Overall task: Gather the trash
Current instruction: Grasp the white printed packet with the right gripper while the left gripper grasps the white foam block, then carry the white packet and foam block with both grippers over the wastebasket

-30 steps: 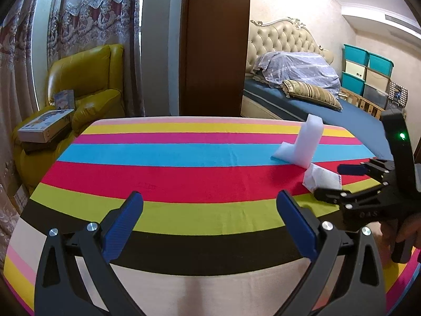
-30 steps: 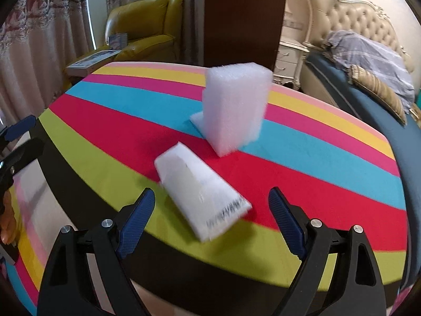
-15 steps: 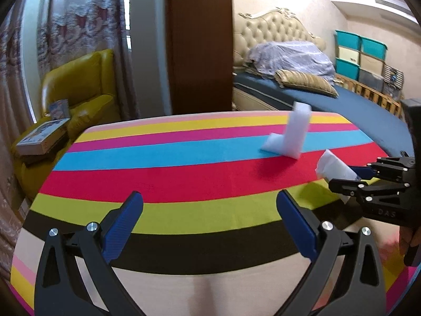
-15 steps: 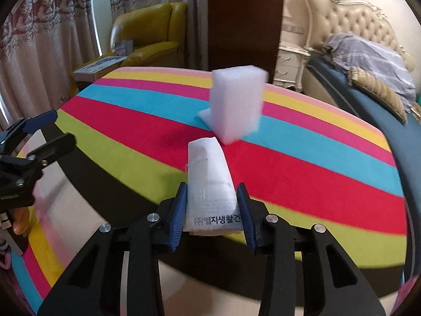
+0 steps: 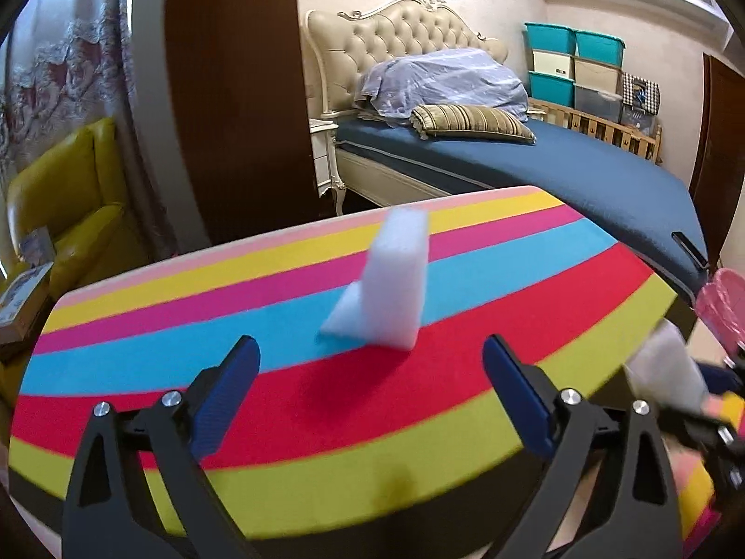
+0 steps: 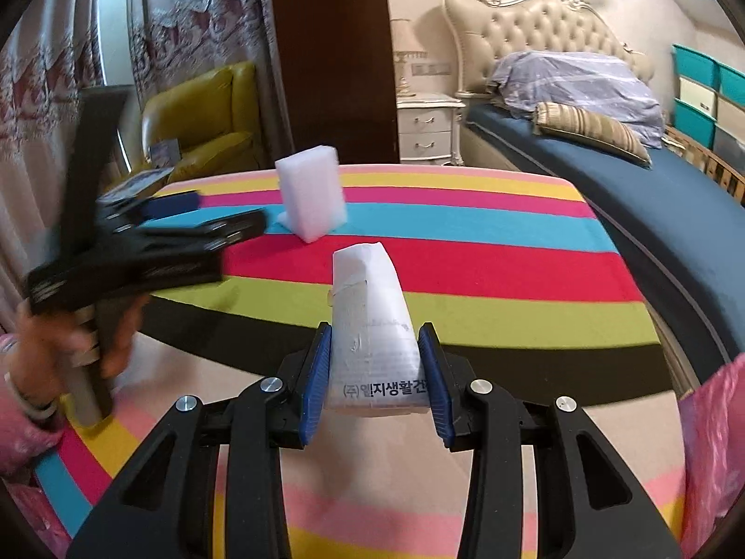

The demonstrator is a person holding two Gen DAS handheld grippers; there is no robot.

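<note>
My left gripper [image 5: 370, 389] has bare striped table [image 5: 326, 419] straight ahead; the only thing standing in that lane is the upright white foam block [image 5: 396, 279] on the blue and red stripes, with open cloth to its left and right. Its jaws are closing with nothing between them. My right gripper [image 6: 375, 365], clamped on the white paper packet [image 6: 372, 326], has clear table beyond the packet's tip. To its left my other gripper and hand [image 6: 70, 349] crowd the near edge. The bed [image 6: 652, 195] borders the table's far right side.
</note>
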